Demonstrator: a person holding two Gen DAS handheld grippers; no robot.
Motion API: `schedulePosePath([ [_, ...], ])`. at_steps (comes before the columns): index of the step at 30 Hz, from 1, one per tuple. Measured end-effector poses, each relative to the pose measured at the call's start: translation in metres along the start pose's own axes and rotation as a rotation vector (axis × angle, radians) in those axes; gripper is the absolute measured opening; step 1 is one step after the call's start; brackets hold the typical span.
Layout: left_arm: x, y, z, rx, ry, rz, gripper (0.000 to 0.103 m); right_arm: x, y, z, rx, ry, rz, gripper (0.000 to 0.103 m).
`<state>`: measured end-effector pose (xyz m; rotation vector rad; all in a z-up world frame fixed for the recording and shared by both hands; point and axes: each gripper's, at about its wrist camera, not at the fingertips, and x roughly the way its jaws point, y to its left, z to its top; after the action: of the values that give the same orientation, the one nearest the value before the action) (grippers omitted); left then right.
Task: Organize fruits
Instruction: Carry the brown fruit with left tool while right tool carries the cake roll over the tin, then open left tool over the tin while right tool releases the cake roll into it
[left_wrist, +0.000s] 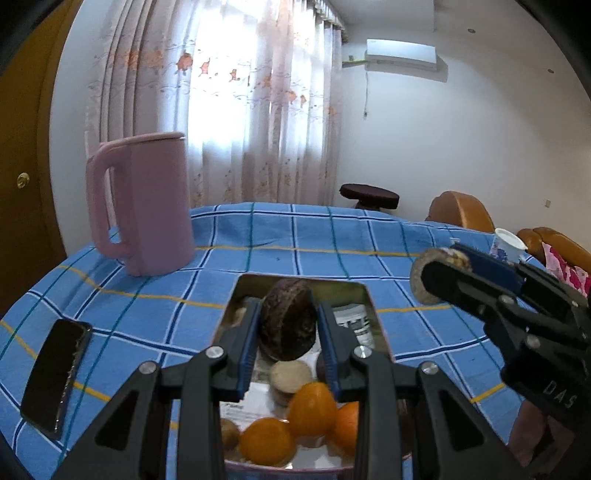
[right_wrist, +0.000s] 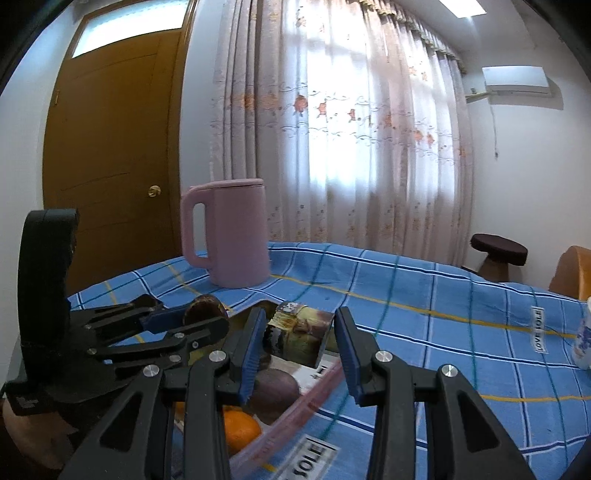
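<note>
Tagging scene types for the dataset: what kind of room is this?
Likely a home living or dining room: a table under a blue checked cloth, floral curtains over a bright window, a wall air conditioner, and a wooden door.

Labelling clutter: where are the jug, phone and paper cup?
Jug (left_wrist: 155, 206), left wrist view, middle of its body.
Phone (left_wrist: 55, 376), left wrist view, middle of its screen.
Paper cup (left_wrist: 508, 242), left wrist view, its rim.

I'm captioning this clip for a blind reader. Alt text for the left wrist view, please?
The left gripper clamps a dark wrinkled fruit above a tray holding oranges. A pink jug and phone sit on the blue checked tablecloth.
</note>
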<state>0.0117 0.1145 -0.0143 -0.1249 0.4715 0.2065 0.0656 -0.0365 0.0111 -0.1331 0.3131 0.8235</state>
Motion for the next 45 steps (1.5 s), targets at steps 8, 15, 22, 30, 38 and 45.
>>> schedulePosePath([
  [8,0.001,0.026,-0.008,-0.031,0.029,0.031,0.032,0.017,0.023,0.004,-0.02,0.027,0.054,0.041],
  [15,0.005,0.041,-0.014,-0.046,0.057,0.036,0.033,0.039,0.04,-0.007,-0.044,0.089,0.066,0.041],
  [22,0.017,0.044,-0.02,-0.052,0.116,0.023,0.033,0.054,0.04,-0.019,-0.048,0.167,0.065,0.041],
  [30,0.013,0.043,-0.02,-0.039,0.107,0.059,0.066,0.058,0.04,-0.028,-0.042,0.228,0.101,0.041],
  [38,0.004,0.044,-0.019,-0.052,0.078,0.049,0.071,0.046,0.038,-0.028,-0.034,0.213,0.098,0.041],
  [45,-0.013,0.043,-0.012,-0.059,0.024,0.046,0.079,0.026,0.029,-0.02,-0.028,0.18,0.06,0.046],
])
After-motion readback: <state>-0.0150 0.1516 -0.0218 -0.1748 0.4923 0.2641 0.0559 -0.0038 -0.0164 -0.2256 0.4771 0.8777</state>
